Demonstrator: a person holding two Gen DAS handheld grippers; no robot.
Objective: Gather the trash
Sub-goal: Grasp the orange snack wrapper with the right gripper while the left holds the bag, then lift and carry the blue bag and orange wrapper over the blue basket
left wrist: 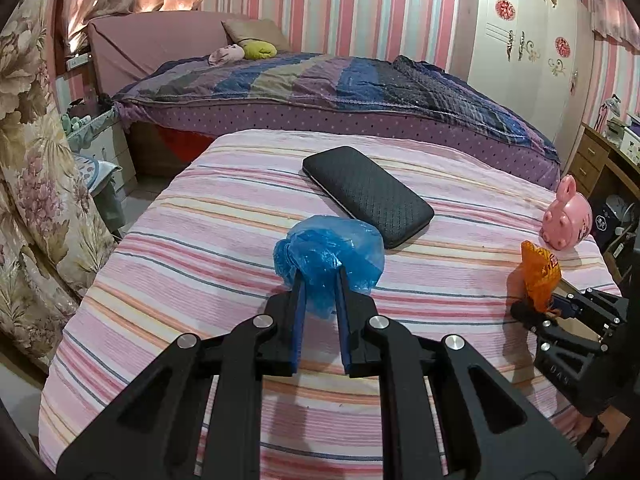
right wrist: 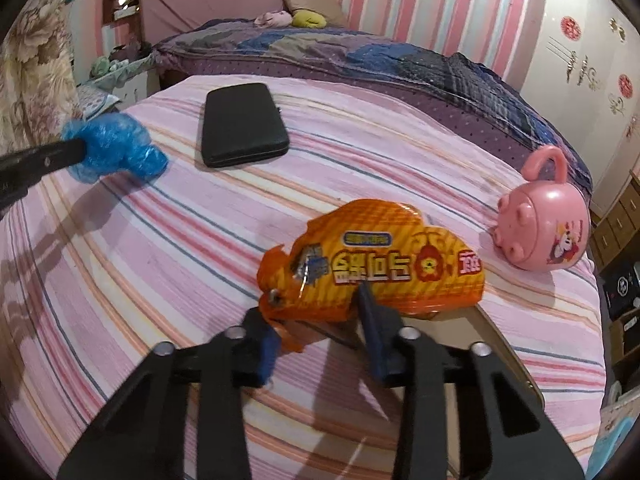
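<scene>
- Left claw [left wrist: 320,280] has its two fingers drawn close together, pinching a crumpled blue plastic bag [left wrist: 330,258]; most of the bag bulges out past the fingertips and a fold of it hangs down between the blue pads.
- Right claw [right wrist: 320,304] is narrowed around an orange snack wrapper [right wrist: 372,264]. One dark finger [right wrist: 370,312] lies across the wrapper's front near its lower edge, while the other finger sits at the wrapper's torn left corner. The wrapper stands up from the fingers, its printed side facing the camera.
- Seen from the left wrist, the right claw [left wrist: 538,306] sits off to the right and a little nearer, with the wrapper [left wrist: 540,276] sticking up out of it.
- Seen from the right wrist, the left claw's finger [right wrist: 44,160] reaches in from the left edge, the blue bag [right wrist: 114,148] bunched at its tip.
- Both claws hover over a pink striped bedsheet [left wrist: 200,240].
- Beyond the left claw's tips, just past the blue bag, lies a black quilted case [left wrist: 368,196], flat on the sheet.
- Ahead and to the right of the right claw, a pink pig-shaped toy [right wrist: 544,228] rests on the sheet, apart from the wrapper.
</scene>
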